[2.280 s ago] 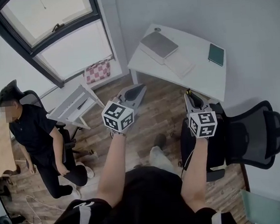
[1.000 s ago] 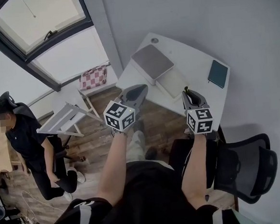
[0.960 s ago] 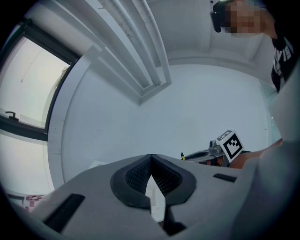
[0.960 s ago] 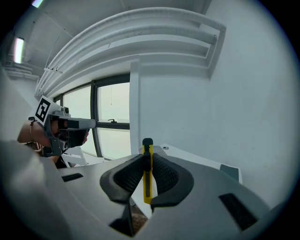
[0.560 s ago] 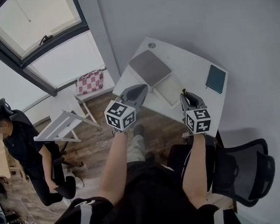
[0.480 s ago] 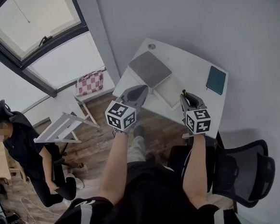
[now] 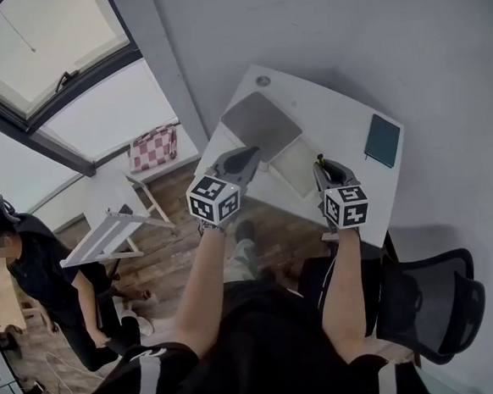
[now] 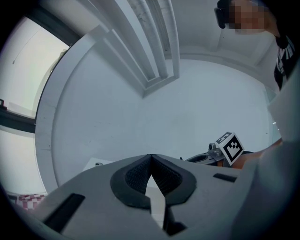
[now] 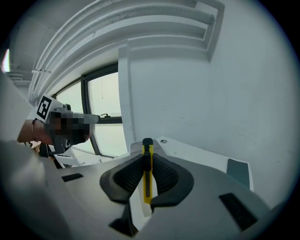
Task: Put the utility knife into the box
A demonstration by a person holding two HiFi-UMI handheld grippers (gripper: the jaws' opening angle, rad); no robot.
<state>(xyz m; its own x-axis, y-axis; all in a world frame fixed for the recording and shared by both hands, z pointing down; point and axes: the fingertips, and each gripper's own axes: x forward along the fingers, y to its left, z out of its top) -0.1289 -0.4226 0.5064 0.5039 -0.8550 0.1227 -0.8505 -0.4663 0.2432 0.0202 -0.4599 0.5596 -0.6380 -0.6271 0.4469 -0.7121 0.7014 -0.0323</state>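
A yellow utility knife stands upright between the pads of my right gripper, which is shut on it. In the head view the right gripper hangs over the near edge of the white table, with the knife's dark tip sticking up. On that table lie a flat grey box and a shallow white tray beside it. My left gripper hovers over the table's near left corner, shut and empty, its tips touching.
A dark green notebook lies at the table's right end. A black office chair stands at my right. At left are a person in black, a white folding frame and a checked stool under the window.
I have walked up to the table: it has come closer, under both grippers. The right gripper kept its hold on the knife, and the left stayed shut.
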